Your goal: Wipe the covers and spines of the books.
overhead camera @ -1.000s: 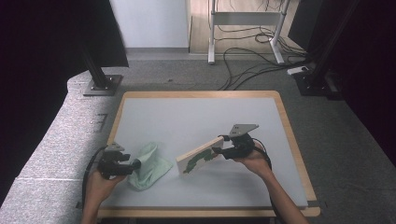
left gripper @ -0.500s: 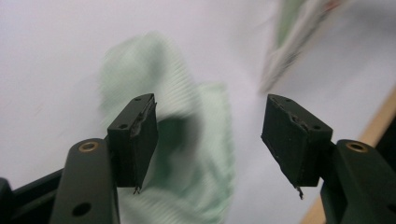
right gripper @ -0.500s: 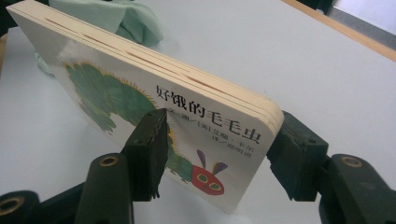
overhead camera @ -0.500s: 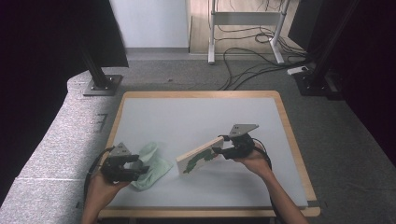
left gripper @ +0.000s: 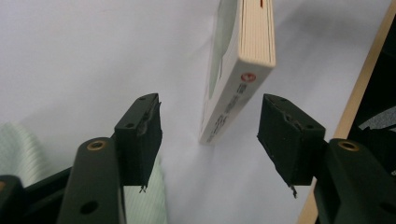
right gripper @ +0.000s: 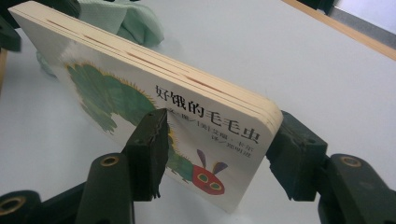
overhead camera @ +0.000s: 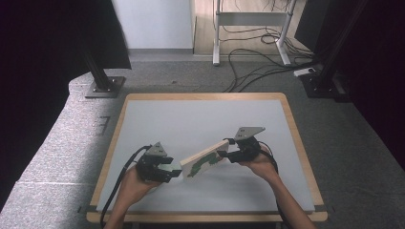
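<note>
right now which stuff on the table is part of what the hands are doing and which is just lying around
In use:
- board book, clamped in the right gripper
- left gripper, jaws open and just been closing, book's free end ahead of them, not yet gripped

Lying about:
- green cloth on the table, beside the left gripper
- cables on the floor beyond
</note>
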`<state>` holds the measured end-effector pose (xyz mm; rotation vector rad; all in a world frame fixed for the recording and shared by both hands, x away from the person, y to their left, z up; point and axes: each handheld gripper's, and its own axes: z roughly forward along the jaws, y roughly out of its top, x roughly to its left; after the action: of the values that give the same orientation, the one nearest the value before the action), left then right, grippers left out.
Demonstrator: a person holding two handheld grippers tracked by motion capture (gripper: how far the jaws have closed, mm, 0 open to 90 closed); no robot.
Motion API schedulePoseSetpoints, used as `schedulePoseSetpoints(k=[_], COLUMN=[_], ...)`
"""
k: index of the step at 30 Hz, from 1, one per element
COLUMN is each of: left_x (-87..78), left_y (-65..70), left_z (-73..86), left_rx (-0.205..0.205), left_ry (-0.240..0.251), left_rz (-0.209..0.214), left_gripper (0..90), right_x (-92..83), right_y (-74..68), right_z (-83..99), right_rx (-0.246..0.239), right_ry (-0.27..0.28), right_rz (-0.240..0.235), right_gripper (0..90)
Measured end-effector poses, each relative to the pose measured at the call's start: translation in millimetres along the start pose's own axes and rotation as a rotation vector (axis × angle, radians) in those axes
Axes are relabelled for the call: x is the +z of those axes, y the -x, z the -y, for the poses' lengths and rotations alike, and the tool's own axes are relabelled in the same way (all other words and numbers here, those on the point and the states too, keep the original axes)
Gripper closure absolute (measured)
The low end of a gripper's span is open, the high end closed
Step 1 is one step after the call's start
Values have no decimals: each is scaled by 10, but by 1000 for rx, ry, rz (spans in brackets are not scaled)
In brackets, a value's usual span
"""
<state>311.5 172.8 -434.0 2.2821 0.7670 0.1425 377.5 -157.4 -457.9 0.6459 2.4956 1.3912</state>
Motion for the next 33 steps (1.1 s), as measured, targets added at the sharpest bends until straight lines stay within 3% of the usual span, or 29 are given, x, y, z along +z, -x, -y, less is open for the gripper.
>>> schedulePoseSetpoints(k=[4, 6, 11, 12, 23, 26, 30, 33], left_x=[89, 111, 115, 112, 116, 132, 145, 162], left_y=[13, 12, 13, 17, -128, -182, -224, -279], left_z=[-36, -46, -62, -69, -170, -209, -286, -296], left_rx=[9, 15, 35, 39, 83, 101, 150, 138], left_ry=[3, 4, 15, 14, -24, -31, -29, -23], left_rz=[16, 10, 45, 32, 10, -16, -97, -99], left_gripper=[452, 505, 692, 717, 729, 725, 716, 705], right_x=[-3, -5, -9, -9, -24, -11, 35, 51], right_y=[5, 6, 11, 12, 36, 47, 83, 93], right_z=[2, 3, 11, 11, 0, -12, -75, -105], right_rx=[3, 3, 7, 10, 26, 27, 14, 15], right_ry=[2, 2, 8, 10, 1, 4, -1, 6], right_rz=[-3, -3, 0, 0, 13, 32, 73, 95], right_gripper=[414, 416, 437, 444, 526, 535, 535, 533])
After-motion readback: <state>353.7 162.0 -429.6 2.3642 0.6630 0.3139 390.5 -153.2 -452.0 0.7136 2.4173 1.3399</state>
